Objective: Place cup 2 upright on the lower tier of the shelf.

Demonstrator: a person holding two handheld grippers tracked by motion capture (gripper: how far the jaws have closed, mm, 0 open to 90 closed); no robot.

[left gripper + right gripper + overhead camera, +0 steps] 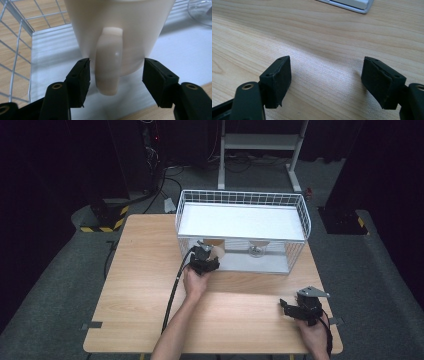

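Mug [117,22] is sitting at the near left of the white wire basket [240,199], on its white floor. I am holding it with the left gripper [116,62]. In the left gripper view the two pads are pressing on the mug's lower body, one on each side. The handle [107,65] is pointing straight back at me between the jaws, so the grip is running across the mug and not along the handle. The mug lies directly ahead of this gripper, on its far side, and the left hand is by far the nearer one.

Moving right, I am seeing a clear glass [256,251] standing in the same basket, apart from the mug.

Further right and nearer to me, the right gripper [295,307] is resting over the bare table [140,285], well apart from the basket. Its jaws are standing apart with nothing between them.

Counting up: one mug, one glass, one basket, two grippers.
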